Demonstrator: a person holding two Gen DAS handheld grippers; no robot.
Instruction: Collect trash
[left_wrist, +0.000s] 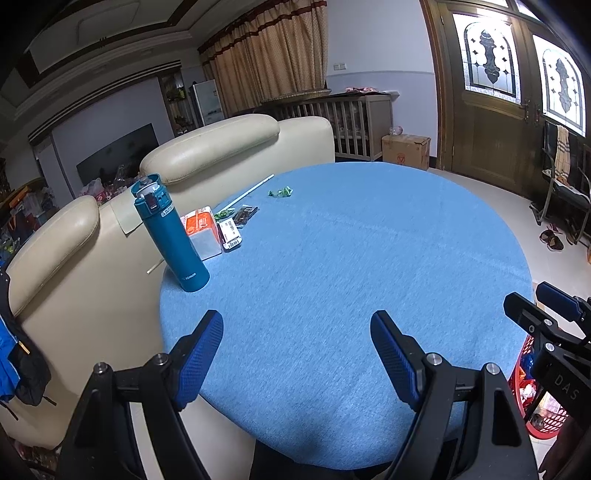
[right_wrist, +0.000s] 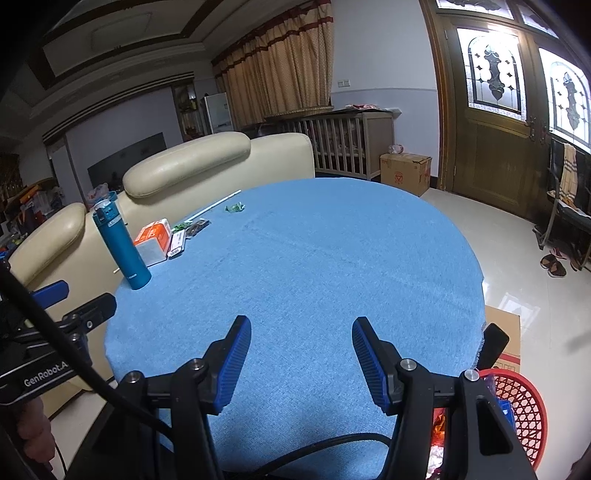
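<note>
On the far left part of the round blue table (left_wrist: 351, 266) lies trash: a green crumpled wrapper (left_wrist: 280, 192) (right_wrist: 235, 208), a dark wrapper (left_wrist: 245, 214), a white labelled packet (left_wrist: 231, 234) (right_wrist: 176, 244), an orange-and-white tissue pack (left_wrist: 202, 230) (right_wrist: 153, 240) and a white straw (left_wrist: 245, 192). A red mesh basket (right_wrist: 524, 413) (left_wrist: 524, 391) with trash inside stands on the floor at the table's near right. My left gripper (left_wrist: 295, 325) and right gripper (right_wrist: 301, 330) hover open over the table's near edge, with nothing between their fingers.
A teal flask (left_wrist: 170, 236) (right_wrist: 122, 245) stands upright near the table's left edge beside the tissue pack. A cream sofa (left_wrist: 110, 236) backs against the table on the left. A cardboard box (right_wrist: 502, 343) lies on the floor by the basket.
</note>
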